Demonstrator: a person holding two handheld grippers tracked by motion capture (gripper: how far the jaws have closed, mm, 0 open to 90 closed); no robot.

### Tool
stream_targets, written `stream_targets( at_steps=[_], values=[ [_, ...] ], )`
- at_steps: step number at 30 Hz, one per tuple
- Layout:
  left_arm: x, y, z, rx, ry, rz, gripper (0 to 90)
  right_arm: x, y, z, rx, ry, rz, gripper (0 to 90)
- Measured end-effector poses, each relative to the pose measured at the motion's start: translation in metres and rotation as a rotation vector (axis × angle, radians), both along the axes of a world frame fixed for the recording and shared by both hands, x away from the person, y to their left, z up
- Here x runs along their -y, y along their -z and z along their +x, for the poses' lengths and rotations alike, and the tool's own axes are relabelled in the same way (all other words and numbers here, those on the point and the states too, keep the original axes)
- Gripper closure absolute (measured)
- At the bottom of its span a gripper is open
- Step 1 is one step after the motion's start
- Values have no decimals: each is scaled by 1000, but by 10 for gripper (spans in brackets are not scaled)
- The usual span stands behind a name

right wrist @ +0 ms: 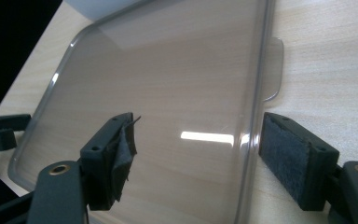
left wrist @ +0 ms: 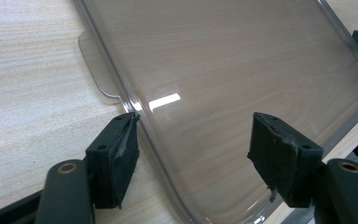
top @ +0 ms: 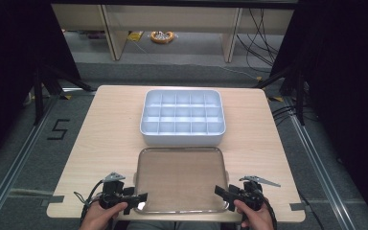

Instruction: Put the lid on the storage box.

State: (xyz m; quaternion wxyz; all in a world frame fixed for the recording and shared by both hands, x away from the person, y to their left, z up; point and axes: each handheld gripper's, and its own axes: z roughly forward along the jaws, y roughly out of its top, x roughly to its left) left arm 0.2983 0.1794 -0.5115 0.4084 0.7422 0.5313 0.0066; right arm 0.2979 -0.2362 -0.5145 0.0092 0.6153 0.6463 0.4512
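a clear, smoke-tinted plastic lid (top: 180,179) with rounded corners and a raised rim is lying flat at the near middle of the bench (top: 100,129), its glossy skin catching a white bar of ceiling light. a small rounded tab is sticking out from each of its short sides (the wood grain is showing through the plastic). just beyond it, almost touching its far edge, a pale grey-white plastic organiser box (top: 182,117) is sitting, rectangular, soft-cornered, divided into a grid of small square cells.

the left gripper (top: 135,197) is resting at the lid's near left corner with its jaws spread apart; in the left gripper view its (left wrist: 196,140) black jaws, faced with worn, fraying dark pads, are straddling the lid's rim, one outside over bare wood, one over the plastic. the right gripper (top: 225,193) is lying at the near right corner, jaws likewise wide, and in the right gripper view it (right wrist: 198,140) is bracketing the rim the same way, holding nothing.

the bench is light, matte wood-grain laminate with rounded corners. around it grey carpet is running out to metal floor rails, black curtains, and pale furniture legs beyond.
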Motion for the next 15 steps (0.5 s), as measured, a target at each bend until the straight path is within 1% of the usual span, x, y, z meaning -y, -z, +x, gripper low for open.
stream_targets(
  at_steps=[1,2,3,4,5,6,7,8,9,10,11,12,13,14,15],
  values=[
    [-1,0,-1,-5,9,9,313,2,1,0,14,-15,13,287],
    [1,0,-1,-1,5,-6,302,3,1,0,9,4,11,297],
    [0,0,-1,0,9,12,299,2,2,0,-3,13,34,299],
    [-1,-1,-2,1,31,16,299,4,-1,-2,-38,26,71,308],
    [-1,-1,-2,-2,28,13,299,5,0,-3,-59,49,102,326],
    [-1,-1,-2,-2,28,13,299,5,0,-3,-59,49,102,326],
    [-1,-1,-2,-4,28,7,299,7,1,-3,-69,54,123,356],
    [-1,-1,-2,0,34,12,298,9,1,-4,-70,45,144,372],
    [0,-2,-4,-28,13,16,297,10,3,-3,-60,46,121,390],
    [1,-2,-5,-26,0,12,295,10,2,-5,-60,45,129,397],
    [1,-2,-5,-23,-1,27,291,10,3,-5,-65,45,125,422],
    [1,-2,-5,-23,-1,27,284,11,5,-5,-35,34,128,456],
    [-1,-1,-4,12,55,41,274,12,4,-8,-67,38,132,473],
    [-2,-2,-6,7,53,65,263,16,8,-8,-23,11,120,492],
    [-2,-1,-5,25,68,56,258,16,6,-10,-44,32,136,522]
  ],
)
